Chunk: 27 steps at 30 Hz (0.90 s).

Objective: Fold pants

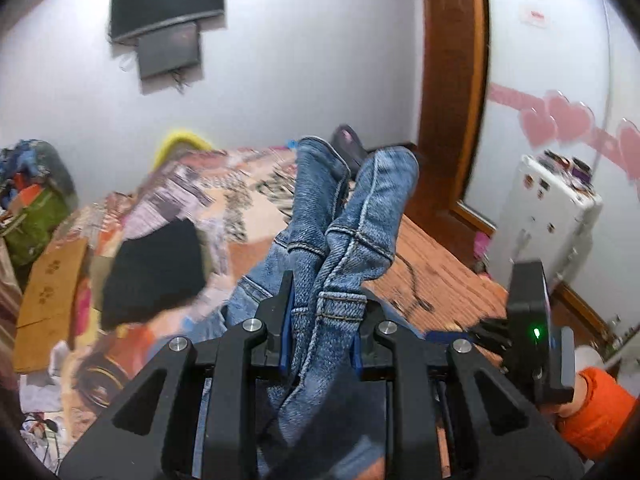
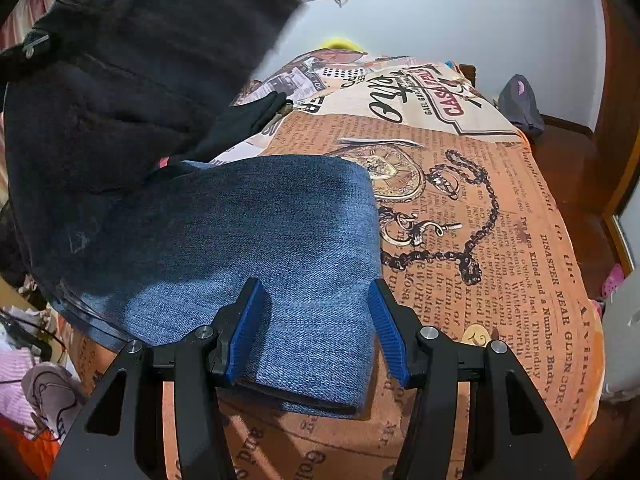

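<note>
The pants are blue jeans. In the left wrist view my left gripper (image 1: pixel 324 312) is shut on a bunched part of the jeans (image 1: pixel 340 240), with seams and hems showing, held up above the bed. In the right wrist view a flat fold of the jeans (image 2: pixel 248 240) lies on the printed bedspread (image 2: pixel 480 208). My right gripper (image 2: pixel 316 312) is open, its blue pads (image 2: pixel 246 328) on either side of the fold's near end, just above it. The right gripper also shows at the right of the left wrist view (image 1: pixel 532 332).
A dark garment (image 2: pixel 132 80) hangs close at the upper left of the right wrist view. A black cloth (image 1: pixel 156 272) lies on the bed. A wooden door frame (image 1: pixel 452 80), a white appliance (image 1: pixel 548 216) and floor clutter (image 1: pixel 32 208) surround the bed.
</note>
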Each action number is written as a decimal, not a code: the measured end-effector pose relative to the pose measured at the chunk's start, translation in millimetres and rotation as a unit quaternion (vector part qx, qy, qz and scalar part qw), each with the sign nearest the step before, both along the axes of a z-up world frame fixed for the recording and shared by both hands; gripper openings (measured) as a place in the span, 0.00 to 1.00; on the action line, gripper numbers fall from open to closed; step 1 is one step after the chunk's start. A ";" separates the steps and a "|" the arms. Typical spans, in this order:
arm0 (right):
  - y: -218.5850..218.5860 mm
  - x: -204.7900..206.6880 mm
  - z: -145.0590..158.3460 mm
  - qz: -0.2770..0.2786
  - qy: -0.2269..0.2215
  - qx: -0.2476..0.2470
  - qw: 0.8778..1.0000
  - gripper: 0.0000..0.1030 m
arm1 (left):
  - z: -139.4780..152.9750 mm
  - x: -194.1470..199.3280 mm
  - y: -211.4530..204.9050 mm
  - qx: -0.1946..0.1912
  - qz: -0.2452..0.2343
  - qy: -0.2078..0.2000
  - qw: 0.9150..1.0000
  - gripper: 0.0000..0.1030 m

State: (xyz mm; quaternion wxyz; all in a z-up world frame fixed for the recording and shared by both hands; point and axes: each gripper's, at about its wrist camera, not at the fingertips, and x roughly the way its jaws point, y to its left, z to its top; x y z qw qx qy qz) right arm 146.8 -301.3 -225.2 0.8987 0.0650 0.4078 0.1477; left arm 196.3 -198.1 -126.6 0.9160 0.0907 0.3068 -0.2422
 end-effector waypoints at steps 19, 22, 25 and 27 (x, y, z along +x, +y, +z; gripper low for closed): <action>-25.1 -21.8 11.5 -0.025 0.008 0.027 0.999 0.51 | -69.5 -12.0 -45.1 0.076 -0.042 0.103 0.991 0.39; -29.9 -28.8 12.7 -0.034 0.010 0.029 0.999 0.51 | -64.6 -22.4 -44.5 0.080 -0.048 0.091 0.991 0.46; -32.9 -30.7 13.0 -0.037 0.010 0.032 0.999 0.51 | -57.6 -31.6 -36.6 0.064 -0.054 0.090 0.992 0.58; -32.9 -34.2 14.8 -0.037 0.006 0.033 0.999 0.51 | -48.4 -35.6 -26.2 0.048 -0.042 0.083 0.995 0.59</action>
